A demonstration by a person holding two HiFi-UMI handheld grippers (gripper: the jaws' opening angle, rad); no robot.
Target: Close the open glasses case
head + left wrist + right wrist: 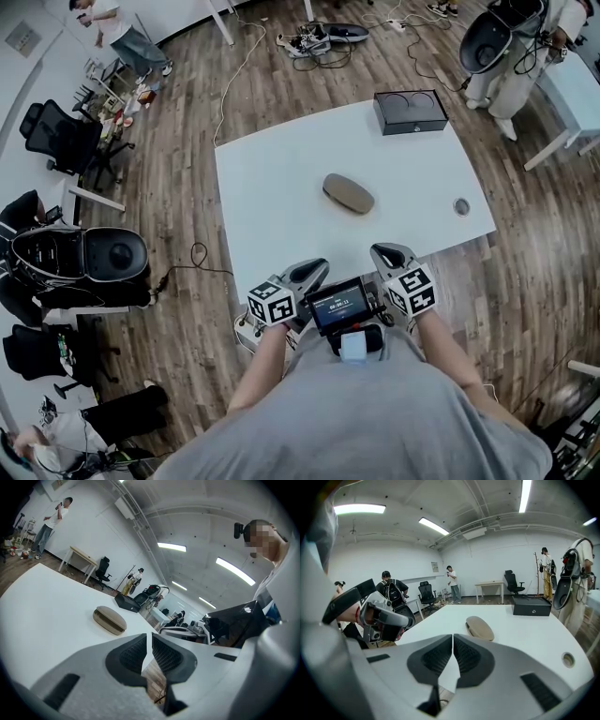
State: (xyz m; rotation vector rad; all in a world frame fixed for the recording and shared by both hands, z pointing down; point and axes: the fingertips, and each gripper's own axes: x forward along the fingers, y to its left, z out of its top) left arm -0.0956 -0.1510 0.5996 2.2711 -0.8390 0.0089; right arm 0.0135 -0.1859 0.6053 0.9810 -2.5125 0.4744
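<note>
Since the glasses case (pixel 349 193) lies alone near the middle of the desk (pixel 272 169), lid down on its base with only a dark seam along its side, the closing looks done. That would explain why both tools are held at the near edge, well apart from it. The left claw (pixel 314 269) hovers at that edge, toward the left corner. The right claw (pixel 384 251) sits just inside the same edge, to its right, and both point across the desk toward the case. In each gripper view the ribbed pads meet tip to tip, clenched on nothing, with only desk and floor showing in the gap behind them. A black box (pixel 411 112) stands at the far edge, and a small round port (pixel 461 206) is set near the right edge.
</note>
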